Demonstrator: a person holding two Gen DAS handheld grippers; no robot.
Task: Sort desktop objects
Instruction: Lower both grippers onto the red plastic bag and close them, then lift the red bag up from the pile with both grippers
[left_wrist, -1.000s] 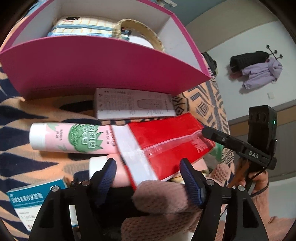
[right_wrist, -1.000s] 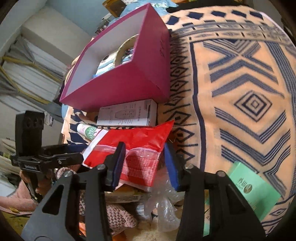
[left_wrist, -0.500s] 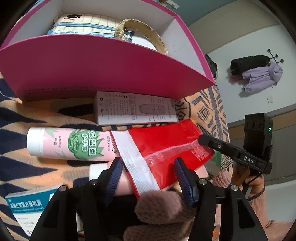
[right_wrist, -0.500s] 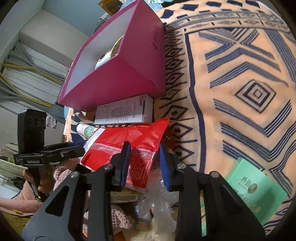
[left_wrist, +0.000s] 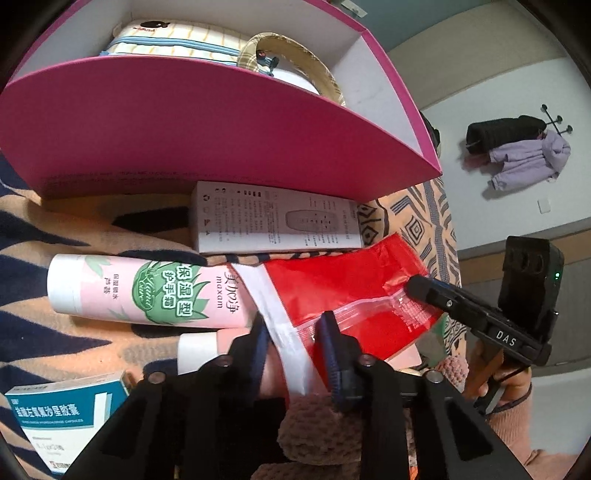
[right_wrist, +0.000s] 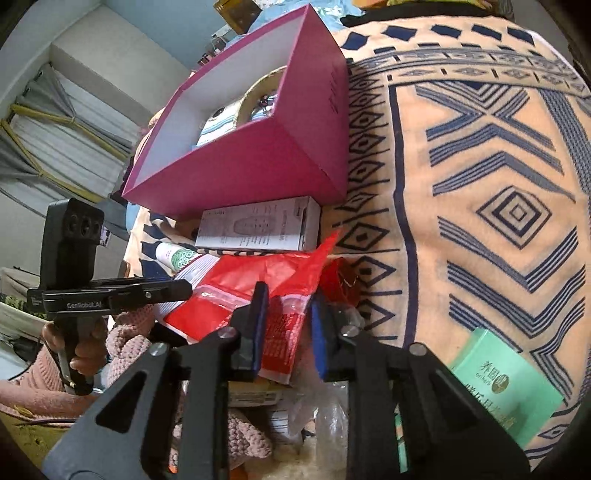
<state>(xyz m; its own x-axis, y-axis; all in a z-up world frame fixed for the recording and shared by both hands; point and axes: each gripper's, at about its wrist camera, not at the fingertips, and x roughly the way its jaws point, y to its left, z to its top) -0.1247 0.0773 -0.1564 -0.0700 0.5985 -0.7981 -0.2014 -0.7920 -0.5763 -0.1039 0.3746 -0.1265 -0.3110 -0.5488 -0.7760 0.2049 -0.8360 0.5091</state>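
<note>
- The left gripper (left_wrist: 293, 345) has its jaws drawn narrow around the white sealed end of the red pouch (left_wrist: 343, 291); the pads look close to the film, though whether they press it cannot be told.
- The right gripper (right_wrist: 286, 325) straddles the pouch's opposite, printed end, its jaws likewise narrow, with a small gap visible beside one pad. Taking both ends probably keeps the limp pouch from folding on a lift.
- The pouch lies directly ahead of both pairs of jaws, on the patterned cloth of the table (right_wrist: 480, 155), overlapping the pink hand-cream tube (left_wrist: 147, 291).
- Just beyond the pouch sits a white carton (left_wrist: 273, 221), hard against the magenta box (left_wrist: 207, 133), the likely destination; it already holds a striped pouch (left_wrist: 173, 37) and a woven hoop (left_wrist: 295, 55).
- The carton and the box's tall near wall stand in the way, so the pouch would need raising over them.
- Below-left of the left jaws is a teal medicine box (left_wrist: 62, 417); right of the right jaws, a green box (right_wrist: 506, 384).
</note>
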